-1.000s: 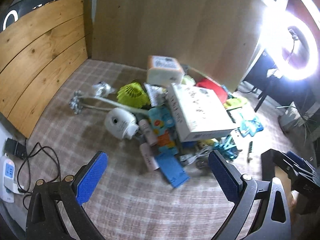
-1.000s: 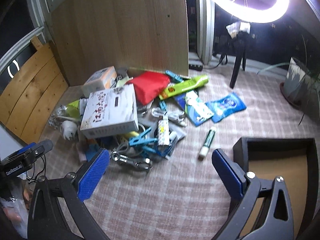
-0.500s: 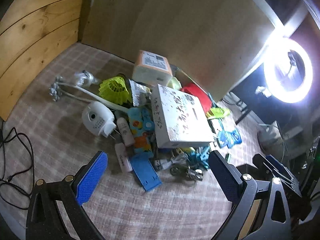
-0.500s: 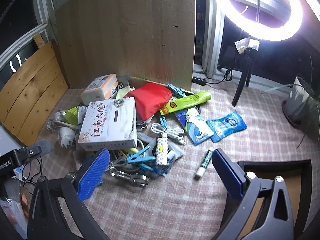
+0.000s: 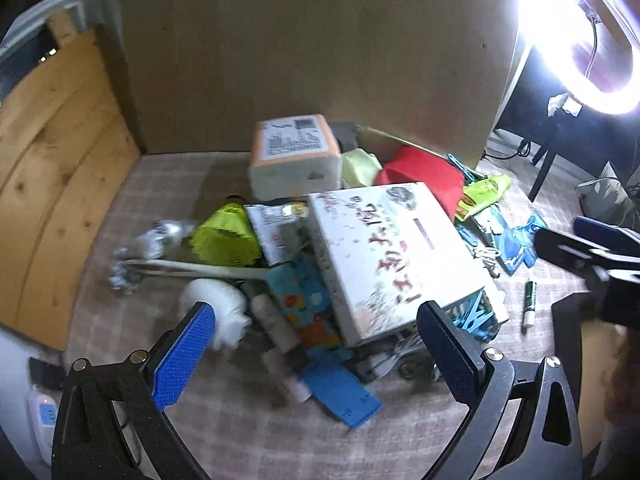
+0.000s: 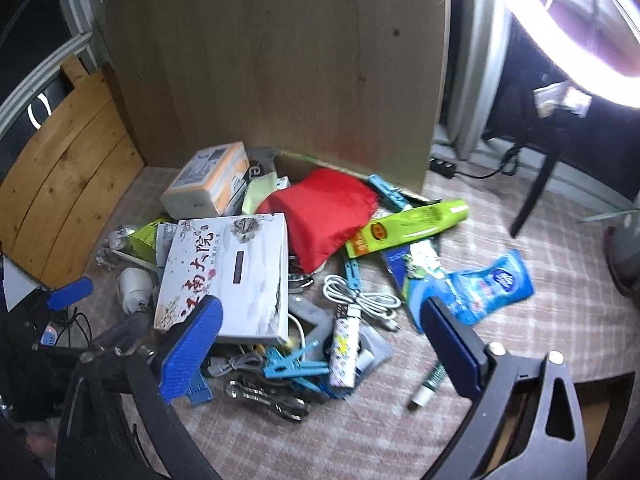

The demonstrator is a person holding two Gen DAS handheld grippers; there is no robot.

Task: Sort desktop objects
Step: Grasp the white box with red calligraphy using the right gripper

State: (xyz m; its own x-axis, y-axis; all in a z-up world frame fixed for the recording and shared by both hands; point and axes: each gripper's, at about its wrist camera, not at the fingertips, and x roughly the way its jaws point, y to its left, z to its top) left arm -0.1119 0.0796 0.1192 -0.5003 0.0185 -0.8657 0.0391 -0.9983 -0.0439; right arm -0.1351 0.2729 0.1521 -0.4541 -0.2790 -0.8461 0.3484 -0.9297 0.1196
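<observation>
Both tools had swung closer over the heap since a second before. I had the left tool (image 5: pixel 316 356) spread wide and empty near the white box (image 6: pixel 230 276); the right tool (image 6: pixel 320 356) was closing, nothing gripped, above the lighter (image 6: pixel 345 354) beside that box. Nothing was sorted yet.

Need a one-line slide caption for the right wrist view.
Right hand-held gripper, jaws closing on nothing, above a desktop pile: white box, red pouch, coiled cable.
</observation>
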